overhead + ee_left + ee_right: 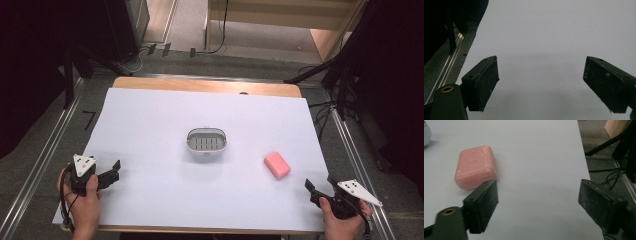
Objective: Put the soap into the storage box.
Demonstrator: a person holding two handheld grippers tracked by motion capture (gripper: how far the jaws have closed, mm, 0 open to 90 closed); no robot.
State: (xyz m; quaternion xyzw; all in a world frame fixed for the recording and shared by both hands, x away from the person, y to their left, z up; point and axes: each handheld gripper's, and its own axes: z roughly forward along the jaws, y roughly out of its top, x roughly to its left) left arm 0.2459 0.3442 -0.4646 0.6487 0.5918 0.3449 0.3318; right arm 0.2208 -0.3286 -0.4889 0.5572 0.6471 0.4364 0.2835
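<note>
A pink bar of soap (277, 164) lies on the white sheet (150, 130), to the right of a small oval soap dish (206, 141) with a slotted insert. My right gripper (320, 183) rests near the sheet's front right corner, a short way behind the soap. In the right gripper view its jaws (539, 187) stand open with nothing between them, and the soap (475, 167) lies just beyond the left jaw. My left gripper (114, 172) sits at the front left, open (540, 67) over bare sheet, far from both things.
The sheet covers most of a wooden table (205, 85). Metal rails (45, 155) run along both sides. Cables and dark stands (340, 85) sit past the right edge. The dish's rim (426, 135) shows at the top left of the right gripper view.
</note>
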